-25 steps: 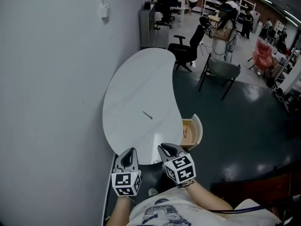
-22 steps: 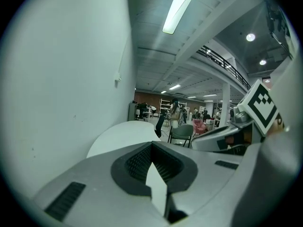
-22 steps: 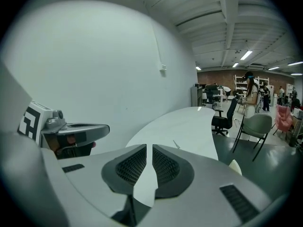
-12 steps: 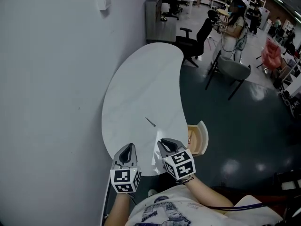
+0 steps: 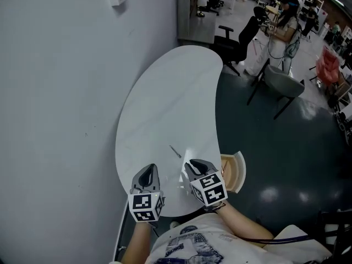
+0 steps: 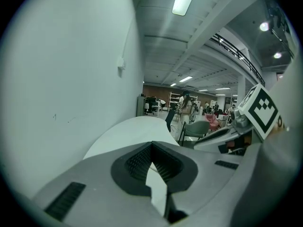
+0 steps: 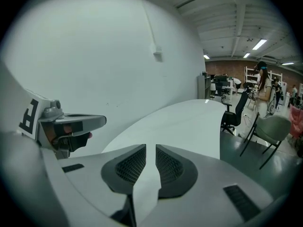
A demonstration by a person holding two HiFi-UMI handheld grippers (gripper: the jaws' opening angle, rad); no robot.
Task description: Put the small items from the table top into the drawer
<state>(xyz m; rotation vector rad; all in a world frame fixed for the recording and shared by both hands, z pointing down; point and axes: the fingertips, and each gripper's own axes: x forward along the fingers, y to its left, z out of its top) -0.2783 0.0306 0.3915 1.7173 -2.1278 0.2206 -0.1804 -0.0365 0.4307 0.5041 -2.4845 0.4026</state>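
Left gripper (image 5: 147, 170) closed, empty; right gripper (image 5: 193, 164) a slit apart (nothing between). Both over the table (image 5: 165, 92) near edge; wall (image 5: 55, 120) left, open drawer (image 5: 235, 172) and floor (image 5: 286, 147) right.

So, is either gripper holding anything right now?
Nothing. On the left gripper the jaws meet empty; on the right gripper they stand slightly apart, empty.

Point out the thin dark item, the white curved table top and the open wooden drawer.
thin dark item (image 5: 175, 151): head view, its middle
white curved table top (image 5: 165, 98): head view, bare surface
open wooden drawer (image 5: 229, 166): head view, wooden inside
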